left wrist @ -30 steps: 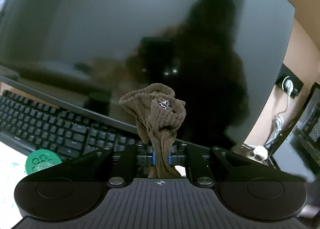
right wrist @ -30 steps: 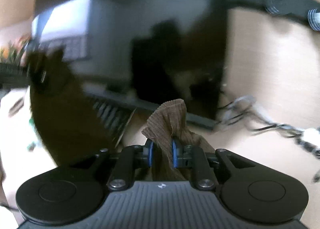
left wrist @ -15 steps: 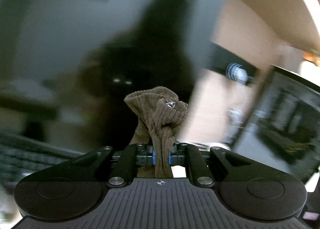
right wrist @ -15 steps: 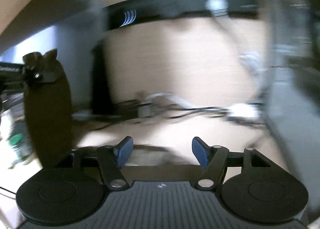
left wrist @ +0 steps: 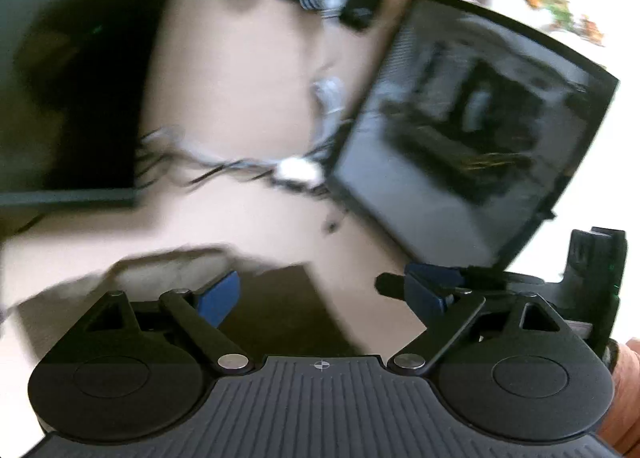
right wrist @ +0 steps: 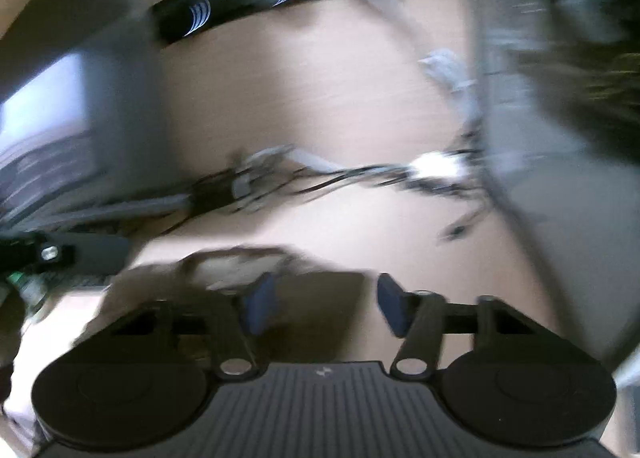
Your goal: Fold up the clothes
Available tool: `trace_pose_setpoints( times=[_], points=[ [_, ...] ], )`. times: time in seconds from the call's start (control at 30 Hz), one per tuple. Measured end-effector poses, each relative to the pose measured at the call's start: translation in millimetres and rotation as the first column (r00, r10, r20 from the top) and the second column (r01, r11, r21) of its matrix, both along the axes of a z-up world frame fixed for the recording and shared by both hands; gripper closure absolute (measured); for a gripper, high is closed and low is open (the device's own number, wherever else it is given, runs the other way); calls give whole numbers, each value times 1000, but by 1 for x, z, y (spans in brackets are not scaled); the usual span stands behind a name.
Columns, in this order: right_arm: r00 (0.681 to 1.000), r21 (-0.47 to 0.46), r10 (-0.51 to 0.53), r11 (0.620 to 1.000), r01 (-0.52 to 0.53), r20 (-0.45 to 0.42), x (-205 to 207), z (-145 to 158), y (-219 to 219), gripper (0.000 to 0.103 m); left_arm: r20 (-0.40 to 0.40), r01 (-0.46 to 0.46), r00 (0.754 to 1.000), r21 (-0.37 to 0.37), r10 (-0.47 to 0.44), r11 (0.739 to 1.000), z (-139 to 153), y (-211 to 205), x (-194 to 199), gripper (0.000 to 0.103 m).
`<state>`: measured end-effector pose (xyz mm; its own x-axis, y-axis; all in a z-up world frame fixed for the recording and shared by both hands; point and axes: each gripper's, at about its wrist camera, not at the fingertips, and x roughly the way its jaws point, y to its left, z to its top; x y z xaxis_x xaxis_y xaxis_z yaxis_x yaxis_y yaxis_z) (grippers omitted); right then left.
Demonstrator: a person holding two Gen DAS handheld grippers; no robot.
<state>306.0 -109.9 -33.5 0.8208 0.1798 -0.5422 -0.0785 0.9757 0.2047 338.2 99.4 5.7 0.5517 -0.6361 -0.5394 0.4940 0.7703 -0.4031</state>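
— Two grippers, both spread wide and holding nothing: the left gripper (left wrist: 320,294) and the right gripper (right wrist: 322,304).

— And the garment?

— A dark brown cloth (left wrist: 280,310) lies on the desk (left wrist: 260,226), just beyond the left gripper's fingertips; in the right view the same cloth (right wrist: 320,314) lies under the gap. Blur hides its folds.

— Risks?

— Cables (right wrist: 320,174) trail across the desk near the monitor (left wrist: 460,130). I'd guess a hasty sweep could snag them, or pinch a single layer and drag the fold apart.
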Motion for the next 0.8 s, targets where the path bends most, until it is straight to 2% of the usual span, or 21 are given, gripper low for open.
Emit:
trace_pose_setpoints(
  times=[0.13,0.2,0.23,0.37,0.47,0.53,0.63,0.7,0.8],
  points=[
    [985,-6,161,987,-161,-68,32,-28,53,59,-149,-143,979,4,142,990,-28,45,12,9],
    [975,-108,183,974,-197,-129,43,-47,73,64,-195,-179,964,17,179,984,-42,54,16,9],
    [974,-173,174,965,-198,-142,46,-56,77,65,-211,-187,959,23,188,982,-48,56,18,9],
    [975,-222,154,957,-187,-160,60,-69,61,65,-257,-203,945,23,202,979,-70,54,30,9],
    [976,-375,172,903,-210,-133,72,-69,66,65,-272,-208,942,-8,198,978,-81,46,43,9],
    [974,-431,189,874,-224,-123,81,-73,64,63,-265,-204,945,-13,193,979,-83,38,49,8],
    [965,-362,205,898,-252,-162,93,-61,51,62,-253,-190,950,5,185,982,-79,39,45,8],
    [966,-266,207,933,-242,-154,98,-43,33,62,-238,-231,943,42,234,972,-71,52,37,8],
    [976,-187,180,961,-202,-126,112,-20,17,61,-209,-300,926,100,315,949,-58,73,25,7]
  ],
)
